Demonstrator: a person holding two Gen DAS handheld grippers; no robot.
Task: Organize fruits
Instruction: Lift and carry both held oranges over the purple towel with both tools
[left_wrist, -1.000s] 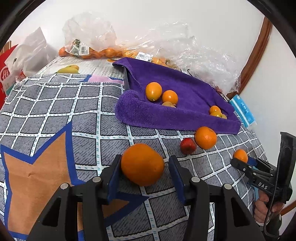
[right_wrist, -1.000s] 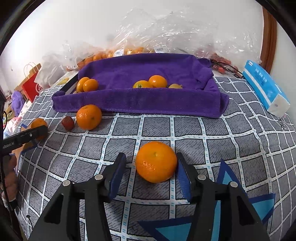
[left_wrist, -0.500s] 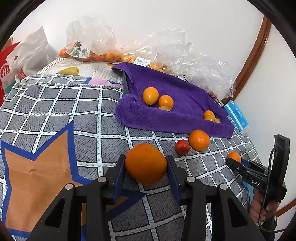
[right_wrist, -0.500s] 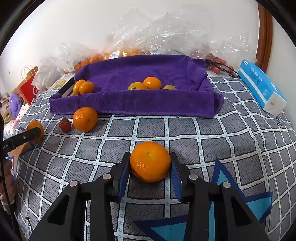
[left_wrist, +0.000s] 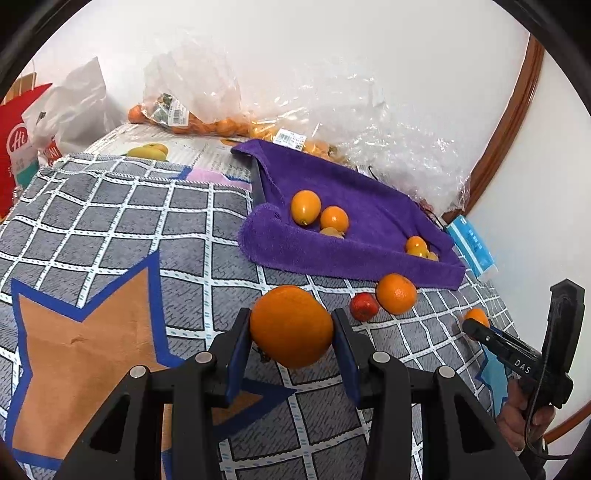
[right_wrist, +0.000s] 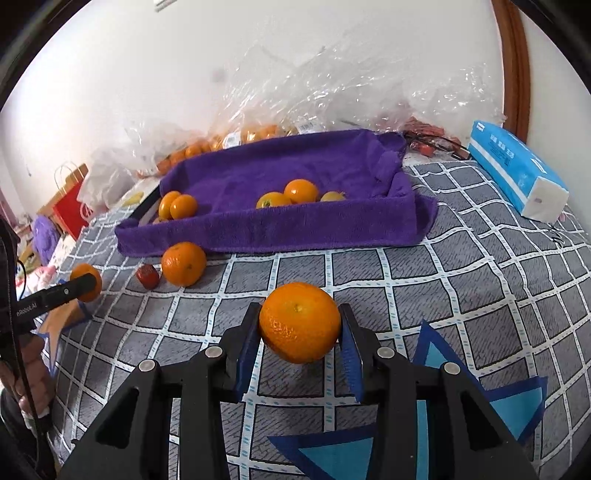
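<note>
Now that both pairs of jaws have just been closing, each orange sits pinched between blue pads rather than loose in an open gap as it did a second ago. The left gripper (left_wrist: 291, 332) is clamped on one orange (left_wrist: 291, 326), and the right gripper (right_wrist: 300, 328) is clamped on another orange (right_wrist: 300, 322); both are narrowed to the fruit's width. Each fruit appears just clear of the checked cloth (right_wrist: 461, 280), near its front edge. I judge the pick-up done, with the carry to the purple towel tray (right_wrist: 280, 225) along the cloth's far edge next. A loose orange (right_wrist: 183, 263) and a small red fruit (right_wrist: 147, 277) lie just before the tray's front edge.
</note>
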